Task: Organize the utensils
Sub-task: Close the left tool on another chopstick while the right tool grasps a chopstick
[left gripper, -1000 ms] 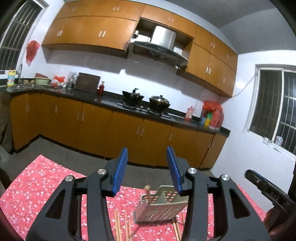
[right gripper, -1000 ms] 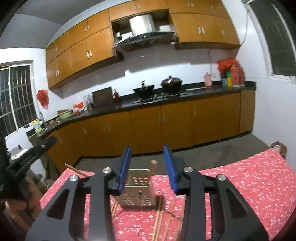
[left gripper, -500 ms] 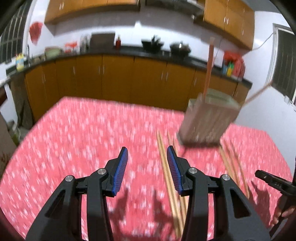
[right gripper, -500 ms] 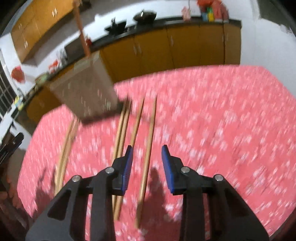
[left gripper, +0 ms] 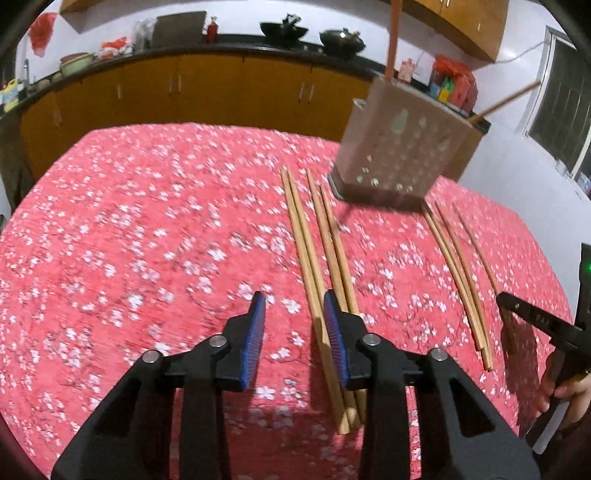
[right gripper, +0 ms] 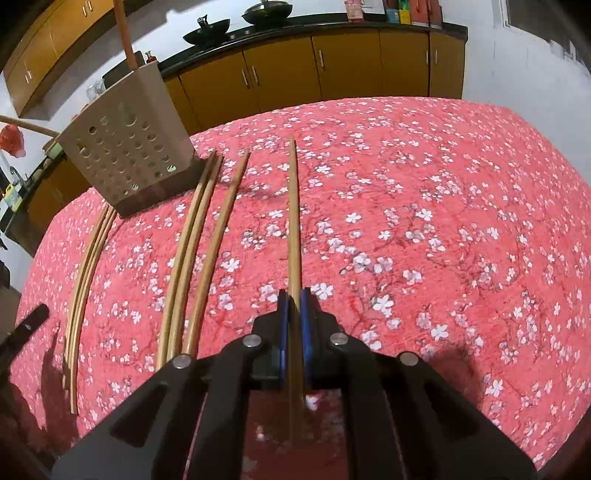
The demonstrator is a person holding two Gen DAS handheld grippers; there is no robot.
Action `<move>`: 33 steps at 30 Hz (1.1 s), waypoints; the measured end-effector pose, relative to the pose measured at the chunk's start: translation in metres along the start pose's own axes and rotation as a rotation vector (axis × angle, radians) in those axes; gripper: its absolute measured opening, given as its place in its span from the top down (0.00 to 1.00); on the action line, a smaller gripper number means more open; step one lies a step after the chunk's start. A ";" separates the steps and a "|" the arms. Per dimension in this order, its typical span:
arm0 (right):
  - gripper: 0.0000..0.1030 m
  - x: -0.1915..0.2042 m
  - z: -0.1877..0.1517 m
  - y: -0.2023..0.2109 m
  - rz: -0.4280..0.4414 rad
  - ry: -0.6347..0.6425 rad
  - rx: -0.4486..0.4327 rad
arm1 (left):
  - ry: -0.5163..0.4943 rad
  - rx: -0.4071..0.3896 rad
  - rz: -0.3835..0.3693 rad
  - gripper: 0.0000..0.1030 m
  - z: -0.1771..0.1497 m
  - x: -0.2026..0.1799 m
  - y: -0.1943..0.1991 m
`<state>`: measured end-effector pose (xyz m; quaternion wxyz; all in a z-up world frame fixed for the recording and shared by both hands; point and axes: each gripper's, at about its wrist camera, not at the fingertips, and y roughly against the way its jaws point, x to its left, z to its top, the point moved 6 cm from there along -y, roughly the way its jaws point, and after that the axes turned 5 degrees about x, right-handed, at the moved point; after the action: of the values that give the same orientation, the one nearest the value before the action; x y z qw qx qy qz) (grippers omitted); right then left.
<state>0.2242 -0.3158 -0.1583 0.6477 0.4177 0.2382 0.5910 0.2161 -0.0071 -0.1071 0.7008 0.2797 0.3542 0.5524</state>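
Red floral tablecloth [right gripper: 424, 192]; orange kitchen cabinets [right gripper: 280, 70] behind.

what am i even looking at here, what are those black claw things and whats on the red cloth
There is no robot here. A person holds a two-finger gripper in each hand, and each picture comes from a fisheye camera mounted on one gripper, looking forward along its black, blue-padded jaws.

In the left view, the left gripper is open and holds nothing; it hovers beside a group of chopsticks.

In the right view, the right gripper has its jaws closed on a single chopstick, which stretches away from the camera.

The red flowered tablecloth carries more loose chopsticks in small groups, plus a perforated utensil holder that already has two sticks standing in it. Behind is a kitchen counter.
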 end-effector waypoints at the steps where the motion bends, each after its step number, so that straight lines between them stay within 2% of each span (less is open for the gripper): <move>1: 0.92 0.001 0.000 0.000 -0.007 0.009 -0.003 | -0.007 0.012 -0.003 0.73 -0.002 -0.002 -0.004; 7: 0.92 0.002 0.000 -0.001 -0.012 0.020 -0.005 | -0.054 0.058 0.027 0.80 -0.010 -0.011 -0.018; 16: 0.90 0.014 -0.003 -0.002 -0.001 0.063 -0.004 | -0.087 0.060 0.073 0.82 -0.009 -0.016 -0.026; 18: 0.89 0.019 -0.003 -0.003 -0.010 0.086 -0.007 | -0.096 0.060 0.087 0.85 -0.007 -0.017 -0.028; 20: 0.89 0.022 -0.002 -0.005 -0.020 0.107 -0.005 | -0.087 0.064 0.090 0.92 -0.003 -0.014 -0.031; 28: 0.92 0.013 0.018 -0.015 -0.044 0.092 -0.016 | -0.011 0.060 0.115 0.93 0.017 0.025 -0.036; 33: 0.92 0.011 0.021 -0.018 -0.064 0.094 -0.047 | -0.017 0.032 0.109 0.92 0.014 0.029 -0.034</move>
<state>0.2529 -0.3101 -0.1599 0.6641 0.3661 0.2678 0.5943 0.2507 0.0132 -0.1306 0.6679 0.3145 0.3414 0.5818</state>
